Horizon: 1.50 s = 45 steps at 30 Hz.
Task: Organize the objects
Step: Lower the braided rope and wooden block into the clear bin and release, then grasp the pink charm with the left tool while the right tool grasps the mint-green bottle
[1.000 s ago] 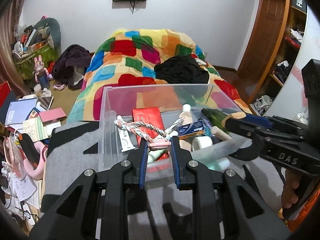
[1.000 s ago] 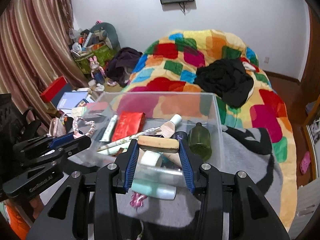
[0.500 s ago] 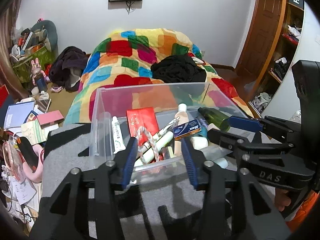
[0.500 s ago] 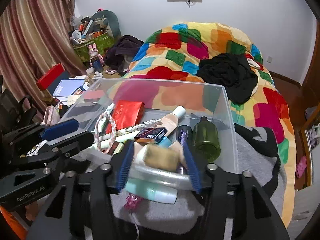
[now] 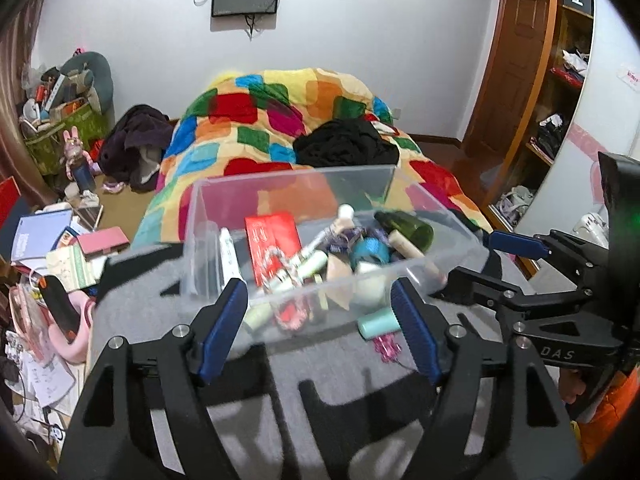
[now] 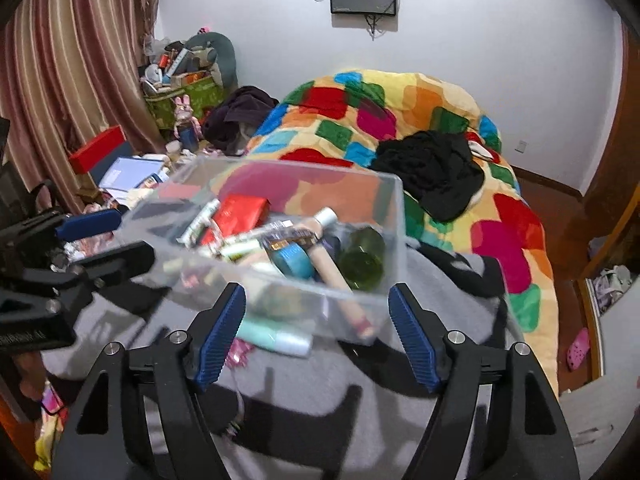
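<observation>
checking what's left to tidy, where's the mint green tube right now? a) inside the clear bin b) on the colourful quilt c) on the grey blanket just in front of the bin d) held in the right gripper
c: the mint green tube lies on the grey blanket against the near wall of the clear bin, outside it, and both the right gripper and the left gripper are open and empty.

The near wall of the clear plastic storage box (image 5: 320, 296) smears into motion blur, so the small tubes behind it cannot be told apart. A mint-green cylindrical bottle (image 6: 276, 338) lies half hidden under the box (its label unreadable). Print on the red flat packet (image 5: 274, 236) is too small to read.
</observation>
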Available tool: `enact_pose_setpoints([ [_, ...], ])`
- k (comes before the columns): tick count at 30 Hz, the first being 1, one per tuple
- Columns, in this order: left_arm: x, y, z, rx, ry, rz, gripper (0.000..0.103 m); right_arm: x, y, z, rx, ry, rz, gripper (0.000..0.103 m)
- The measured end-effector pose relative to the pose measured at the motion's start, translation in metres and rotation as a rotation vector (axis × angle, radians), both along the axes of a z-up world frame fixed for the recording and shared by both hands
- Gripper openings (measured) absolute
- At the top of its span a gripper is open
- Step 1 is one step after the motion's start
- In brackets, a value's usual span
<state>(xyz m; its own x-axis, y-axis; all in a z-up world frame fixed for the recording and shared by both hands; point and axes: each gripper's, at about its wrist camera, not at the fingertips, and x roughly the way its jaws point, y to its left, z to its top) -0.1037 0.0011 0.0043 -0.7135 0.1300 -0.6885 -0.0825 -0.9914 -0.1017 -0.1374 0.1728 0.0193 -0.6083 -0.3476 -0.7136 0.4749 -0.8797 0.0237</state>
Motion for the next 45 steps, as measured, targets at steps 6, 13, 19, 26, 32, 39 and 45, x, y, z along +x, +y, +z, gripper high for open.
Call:
enact_pose_setpoints([
  [6,0.006,0.015,-0.025,-0.004,-0.063,-0.025,0.074,-0.001,0.015,-0.019,0.009,-0.052,-0.024,0.071],
  [13,-0.011,0.042,-0.054,-0.034,-0.177,-0.086,0.069,-0.004,0.030,-0.026,-0.006,-0.085,-0.056,0.071],
  [19,-0.027,0.062,-0.067,-0.068,-0.236,-0.148,0.049,-0.003,0.035,-0.026,-0.011,-0.091,-0.072,0.071],
  [26,-0.028,0.066,-0.077,-0.090,-0.256,-0.190,0.023,0.000,0.025,-0.029,0.003,-0.098,-0.048,0.071],
  [32,-0.017,0.049,-0.075,-0.051,-0.246,-0.175,0.023,-0.001,0.002,-0.037,-0.001,-0.139,-0.009,0.074],
  [39,-0.002,0.008,-0.071,-0.013,-0.222,-0.085,0.023,-0.008,-0.031,-0.049,0.018,-0.189,0.019,0.081],
  [45,0.011,-0.025,-0.067,0.010,-0.191,-0.018,0.023,-0.017,-0.047,-0.064,0.025,-0.258,-0.028,0.083],
])
